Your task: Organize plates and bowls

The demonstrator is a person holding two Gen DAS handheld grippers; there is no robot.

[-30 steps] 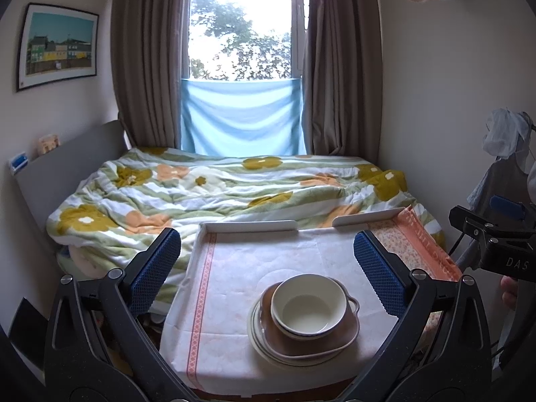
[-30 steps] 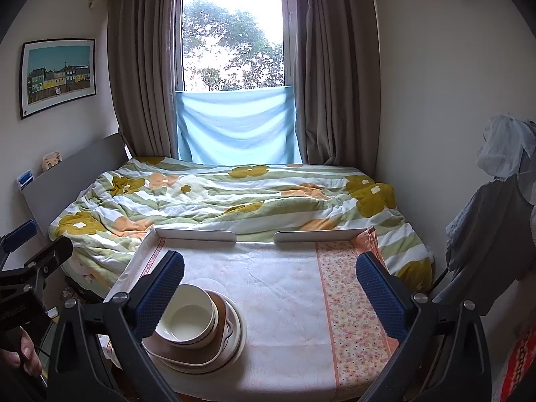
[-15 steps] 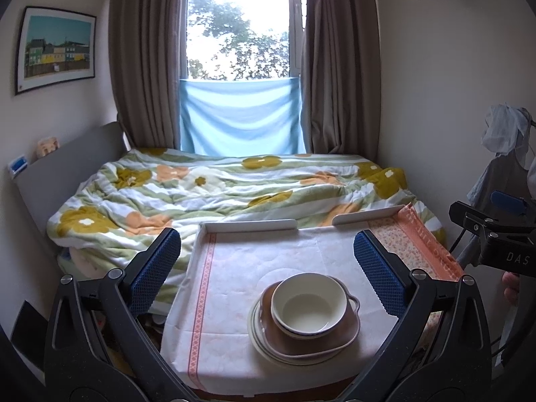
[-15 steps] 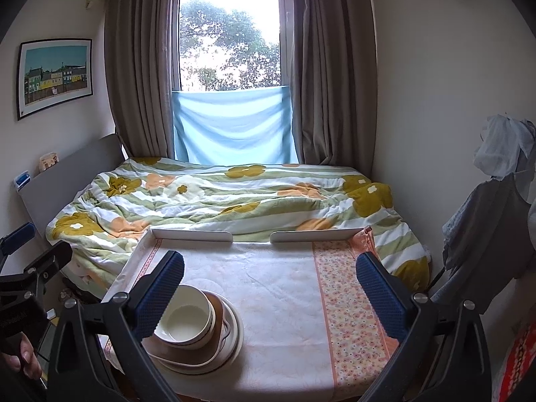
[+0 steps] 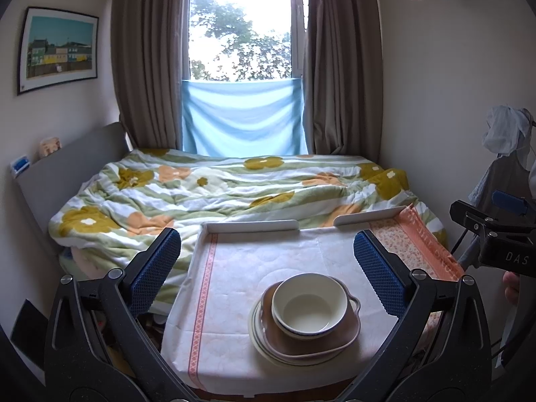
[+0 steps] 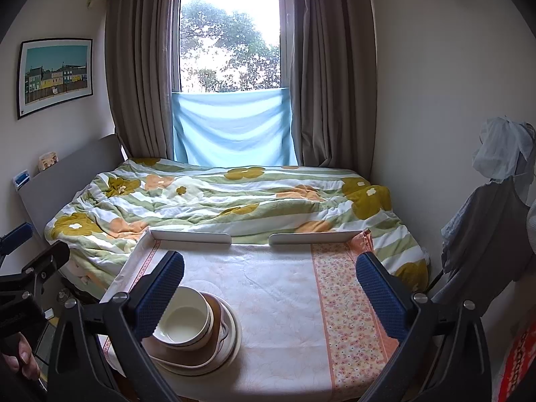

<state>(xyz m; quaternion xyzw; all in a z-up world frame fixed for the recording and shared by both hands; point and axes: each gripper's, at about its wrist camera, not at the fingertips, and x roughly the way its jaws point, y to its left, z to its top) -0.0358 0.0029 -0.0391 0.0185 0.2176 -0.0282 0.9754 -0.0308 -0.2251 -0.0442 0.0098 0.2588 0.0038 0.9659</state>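
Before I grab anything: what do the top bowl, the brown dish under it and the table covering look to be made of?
Top bowl: likely glazed ceramic, glossy cream with a dark rim line. Brown dish: probably glazed stoneware, smooth sheen, pale edge, small side handle. Tablecloth: woven fabric, matte, creased, faint floral pattern, orange printed borders.

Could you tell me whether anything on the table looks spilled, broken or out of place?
Nothing stands out. The white bowl sits upright and looks empty, nested in the brown dish on the white plate. The tablecloth looks clean.
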